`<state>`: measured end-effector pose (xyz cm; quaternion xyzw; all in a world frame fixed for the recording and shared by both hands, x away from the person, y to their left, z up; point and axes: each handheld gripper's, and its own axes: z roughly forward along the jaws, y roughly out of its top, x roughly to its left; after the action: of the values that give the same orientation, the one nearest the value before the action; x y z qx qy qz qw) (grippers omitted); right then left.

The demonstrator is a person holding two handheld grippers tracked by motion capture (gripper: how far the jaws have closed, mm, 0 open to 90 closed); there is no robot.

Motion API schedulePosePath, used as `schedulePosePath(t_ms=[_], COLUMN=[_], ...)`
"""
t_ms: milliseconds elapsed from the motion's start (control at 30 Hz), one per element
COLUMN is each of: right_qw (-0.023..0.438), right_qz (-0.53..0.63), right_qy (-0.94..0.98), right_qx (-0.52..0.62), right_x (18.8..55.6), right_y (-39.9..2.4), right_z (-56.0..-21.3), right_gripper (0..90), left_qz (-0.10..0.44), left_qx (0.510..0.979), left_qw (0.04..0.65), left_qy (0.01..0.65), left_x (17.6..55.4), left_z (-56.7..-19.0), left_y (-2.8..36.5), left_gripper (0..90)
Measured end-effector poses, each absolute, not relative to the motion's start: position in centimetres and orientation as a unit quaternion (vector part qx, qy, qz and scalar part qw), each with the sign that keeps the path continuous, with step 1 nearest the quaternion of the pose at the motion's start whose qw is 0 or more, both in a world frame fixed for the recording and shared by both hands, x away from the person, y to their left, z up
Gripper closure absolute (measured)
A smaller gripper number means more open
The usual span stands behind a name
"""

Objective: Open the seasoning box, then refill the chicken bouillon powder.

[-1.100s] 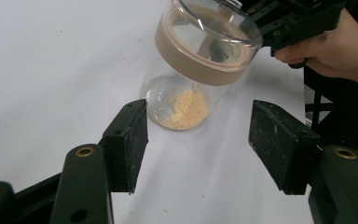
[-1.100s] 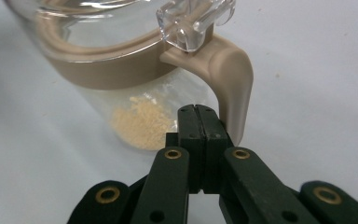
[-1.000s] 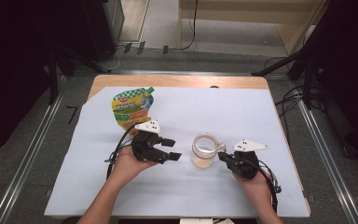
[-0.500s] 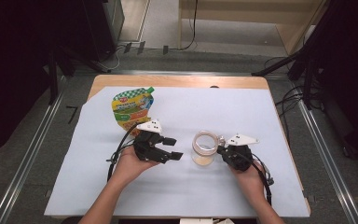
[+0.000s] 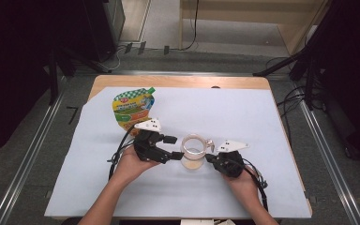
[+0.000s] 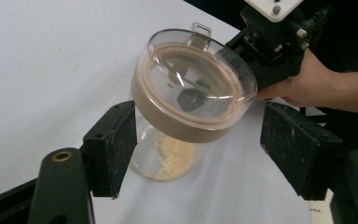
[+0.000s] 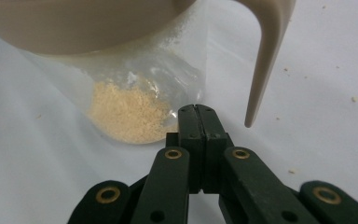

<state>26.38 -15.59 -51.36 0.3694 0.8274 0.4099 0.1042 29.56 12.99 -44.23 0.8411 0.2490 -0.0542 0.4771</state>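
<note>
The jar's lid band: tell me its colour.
Tan-brown, under a clear dome, on the jar; best seen in the left gripper view.

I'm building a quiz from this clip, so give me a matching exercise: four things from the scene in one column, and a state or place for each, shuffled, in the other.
Things:
1. left gripper
2. right gripper
3. jar
4. pouch

States or places:
A. jaws pressed together, empty
B. lies at the table's far left
C. jaws spread, one on each side of the jar
D. lidded, some pale powder at the bottom

Pairs: 1-C, 2-A, 3-D, 4-B
</note>
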Motion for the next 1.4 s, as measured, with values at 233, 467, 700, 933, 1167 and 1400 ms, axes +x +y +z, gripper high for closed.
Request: schedulePosePath(t_ms=[233,467,700,933,1167,1400], right_qw=[0.068,0.056,0.049,0.035,0.051,0.051], right_qz=[0.432,0.429,0.434,0.431,0.442,0.445], right_qy=[0.822,0.827,0.822,0.832,0.823,0.810], right_qx=[0.366,0.360,0.365,0.348,0.353,0.379], right_x=[26.7,27.0,27.8,28.4,28.5,29.7], right_y=[-16.7,-18.9,-19.5,-18.7,-20.3,-20.7], right_z=[-50.1,-48.9,-48.8,-49.0,-47.7,-48.4], right_gripper=[90.0,90.0,90.0,90.0,90.0,90.0], left_qz=[-0.059,-0.064,-0.064,-0.060,-0.053,-0.035], left_qx=[0.845,0.857,0.868,0.876,0.883,0.885], left_qw=[0.475,0.463,0.452,0.436,0.428,0.428], left_qy=[0.240,0.219,0.195,0.195,0.185,0.181], left_x=[29.6,30.4,31.2,31.5,31.2,31.0], left_z=[-44.3,-44.2,-44.0,-44.7,-45.2,-45.6], left_y=[13.0,12.6,11.6,11.1,10.2,9.6], left_gripper=[27.0,26.9,24.2,19.3,18.4,15.3])
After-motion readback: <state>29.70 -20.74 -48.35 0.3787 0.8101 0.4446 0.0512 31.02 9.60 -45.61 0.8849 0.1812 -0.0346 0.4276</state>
